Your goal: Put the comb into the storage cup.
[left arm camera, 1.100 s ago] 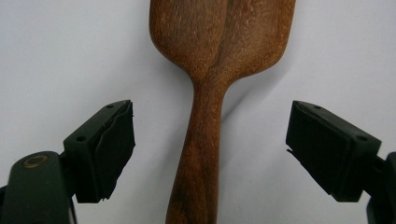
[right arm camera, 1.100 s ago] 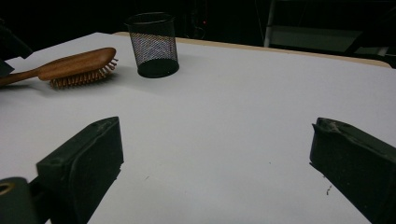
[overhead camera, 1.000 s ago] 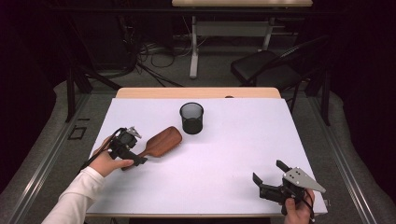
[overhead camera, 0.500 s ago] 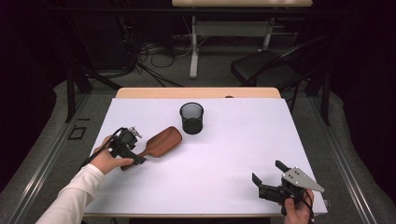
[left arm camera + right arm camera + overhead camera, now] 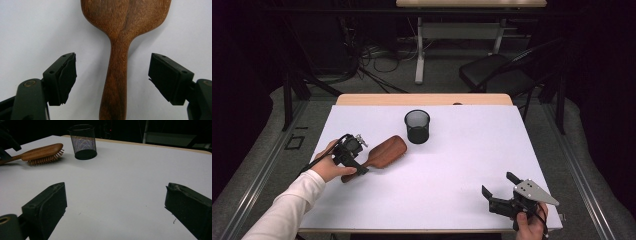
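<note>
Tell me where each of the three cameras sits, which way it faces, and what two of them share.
High view: above the near edge, looking forward and down on the table; both forearms, left gripper, right gripper.
Left gripper view: on the left gripper, looking down at the hairbrush handle between its open jaws.
Right gripper view: on the right gripper, low, facing across the table.
Shared: right gripper and high views both show the hairbrush and mesh cup.

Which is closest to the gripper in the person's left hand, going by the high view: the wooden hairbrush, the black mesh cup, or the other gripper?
1. The wooden hairbrush: its handle lies between the open jaws of the left gripper.
2. The black mesh cup: farther back, past the brush head, near the table's middle.
3. The right gripper: farthest, at the table's near right corner.
</note>
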`<state>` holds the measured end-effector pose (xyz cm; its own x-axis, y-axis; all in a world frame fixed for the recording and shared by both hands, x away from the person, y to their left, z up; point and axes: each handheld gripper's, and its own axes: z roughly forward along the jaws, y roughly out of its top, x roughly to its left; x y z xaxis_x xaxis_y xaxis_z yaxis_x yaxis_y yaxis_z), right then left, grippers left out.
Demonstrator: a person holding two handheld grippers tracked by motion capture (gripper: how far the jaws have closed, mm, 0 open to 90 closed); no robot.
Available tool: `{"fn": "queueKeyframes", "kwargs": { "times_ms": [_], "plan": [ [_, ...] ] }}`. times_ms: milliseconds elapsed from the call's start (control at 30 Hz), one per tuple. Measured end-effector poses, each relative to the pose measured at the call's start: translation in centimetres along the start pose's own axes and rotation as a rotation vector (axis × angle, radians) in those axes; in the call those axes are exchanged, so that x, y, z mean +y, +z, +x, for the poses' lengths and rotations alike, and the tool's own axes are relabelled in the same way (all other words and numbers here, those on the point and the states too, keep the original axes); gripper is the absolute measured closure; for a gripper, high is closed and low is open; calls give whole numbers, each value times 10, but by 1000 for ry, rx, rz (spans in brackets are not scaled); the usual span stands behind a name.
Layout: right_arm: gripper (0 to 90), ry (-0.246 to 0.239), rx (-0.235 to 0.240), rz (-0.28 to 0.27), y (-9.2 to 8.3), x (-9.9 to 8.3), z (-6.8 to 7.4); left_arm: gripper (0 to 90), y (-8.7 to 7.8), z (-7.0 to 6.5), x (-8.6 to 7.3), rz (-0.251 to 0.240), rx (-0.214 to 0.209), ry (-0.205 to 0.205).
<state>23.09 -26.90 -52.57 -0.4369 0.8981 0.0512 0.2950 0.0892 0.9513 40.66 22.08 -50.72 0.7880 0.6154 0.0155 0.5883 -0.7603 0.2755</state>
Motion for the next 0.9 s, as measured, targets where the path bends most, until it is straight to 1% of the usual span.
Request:
{"fn": "queueKeyframes", "kwargs": {
  "times_ms": [67, 167, 300, 367, 433, 533, 633, 700, 767, 800, 867, 900],
  "plan": [
    [36, 0, 1, 0, 0, 0, 0, 225, 0, -1, 2, 8, 7, 5],
    [39, 1, 3, -1, 0, 0, 0, 256, 1, -2, 3, 8, 12, 12],
    [40, 0, 3, 2, 0, 0, 0, 267, 2, -3, 3, 19, 17, 24],
    [45, 0, 2, 7, 0, 0, 0, 277, 3, -2, 3, 15, 27, 27],
    [49, -2, 3, 11, 0, 0, 0, 325, 3, -2, 3, 13, 20, 26],
    [52, 1, 4, 14, 0, 0, 0, 331, 4, -2, 4, 11, 21, 19],
    [53, 1, 4, 14, 0, 0, 0, 336, 5, -3, 5, 6, 22, 28],
    [54, 0, 4, 12, 0, 0, 0, 374, 5, -3, 6, 10, 13, 29],
    [54, 0, 4, 10, 1, 0, 0, 374, 6, -4, 7, 19, 18, 39],
    [55, 1, 5, 11, 1, 0, 0, 374, 7, -4, 7, 20, 14, 44],
    [55, 1, 6, 13, 0, 0, 1, 375, 7, -4, 8, 23, 24, 53],
    [55, 0, 5, 12, 0, 0, 0, 392, 7, -5, 8, 25, 25, 55]
  ]
}}
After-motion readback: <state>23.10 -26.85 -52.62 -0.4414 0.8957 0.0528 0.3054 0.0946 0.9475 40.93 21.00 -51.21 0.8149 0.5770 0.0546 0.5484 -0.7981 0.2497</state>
